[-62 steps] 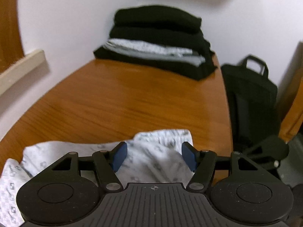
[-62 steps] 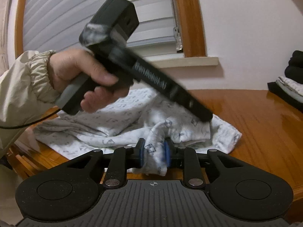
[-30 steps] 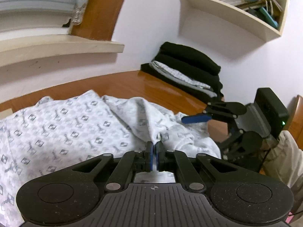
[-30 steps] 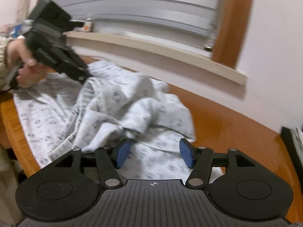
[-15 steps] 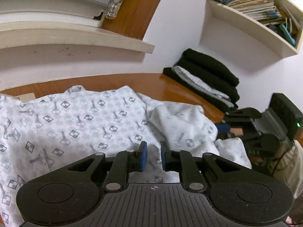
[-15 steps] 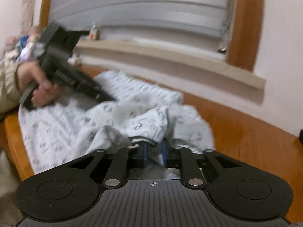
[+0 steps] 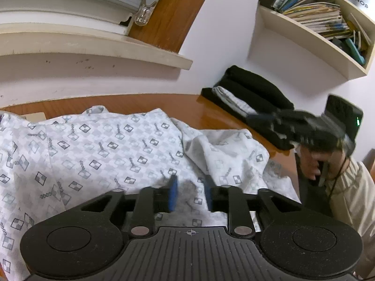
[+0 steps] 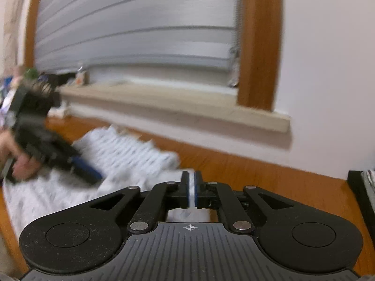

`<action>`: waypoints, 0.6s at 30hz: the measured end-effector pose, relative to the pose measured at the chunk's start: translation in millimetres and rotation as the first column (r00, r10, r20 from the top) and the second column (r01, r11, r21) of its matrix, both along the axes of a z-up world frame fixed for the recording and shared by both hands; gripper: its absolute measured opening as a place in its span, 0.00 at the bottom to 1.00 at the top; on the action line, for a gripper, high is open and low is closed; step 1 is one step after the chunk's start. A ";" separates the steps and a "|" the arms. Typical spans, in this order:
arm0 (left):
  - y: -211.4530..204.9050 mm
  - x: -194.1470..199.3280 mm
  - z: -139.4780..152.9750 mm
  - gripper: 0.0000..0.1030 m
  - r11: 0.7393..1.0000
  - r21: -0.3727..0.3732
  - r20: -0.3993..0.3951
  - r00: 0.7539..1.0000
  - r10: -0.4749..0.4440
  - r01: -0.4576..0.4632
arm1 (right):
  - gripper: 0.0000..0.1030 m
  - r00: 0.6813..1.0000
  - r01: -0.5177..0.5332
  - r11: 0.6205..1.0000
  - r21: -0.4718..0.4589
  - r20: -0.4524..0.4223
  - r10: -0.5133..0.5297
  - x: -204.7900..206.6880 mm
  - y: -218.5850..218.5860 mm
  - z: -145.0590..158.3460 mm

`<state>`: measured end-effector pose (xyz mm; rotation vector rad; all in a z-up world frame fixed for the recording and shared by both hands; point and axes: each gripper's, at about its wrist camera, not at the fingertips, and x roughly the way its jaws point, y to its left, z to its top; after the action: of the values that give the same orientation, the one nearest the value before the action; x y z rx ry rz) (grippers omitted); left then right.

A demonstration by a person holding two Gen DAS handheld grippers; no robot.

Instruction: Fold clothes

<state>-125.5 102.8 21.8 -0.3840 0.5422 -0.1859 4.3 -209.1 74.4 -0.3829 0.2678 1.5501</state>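
Over the wooden table [image 7: 187, 107], the left wrist view shows a white patterned garment [image 7: 93, 149] spread across most of the surface, bunched into a fold toward the right. The left gripper [image 7: 191, 195] hovers low above it; its blue pads stand apart and are opening, with cloth under the gap but not pressed by either pad. At the far corner a stack of folded clothes [image 7: 253, 96], black and grey, lies against the wall, below a wall shelf [image 7: 311, 28] crammed with books. On the right, blurred, a hand grips the right gripper [image 7: 255, 118].

From the right wrist view, the right gripper [image 8: 191, 192] has its pads pressed together on a thin white strip, apparently an edge of the garment [image 8: 131, 149], though the picture is smeared. That cloth lies on the table [image 8: 269, 175] below a window sill [image 8: 178, 105]. At left, the left gripper [image 8: 91, 171] angles down onto it.
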 end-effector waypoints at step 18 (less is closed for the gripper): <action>0.5 0.4 -0.4 0.36 1.000 0.005 -0.009 1.000 0.005 -0.005 | 0.42 0.996 -0.090 0.994 -0.066 0.019 0.091 -35.4 6.9 -26.4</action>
<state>-125.1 103.3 21.4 -0.3821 0.5506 -0.1778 -31.1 -202.3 48.0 -0.4684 0.2883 1.6280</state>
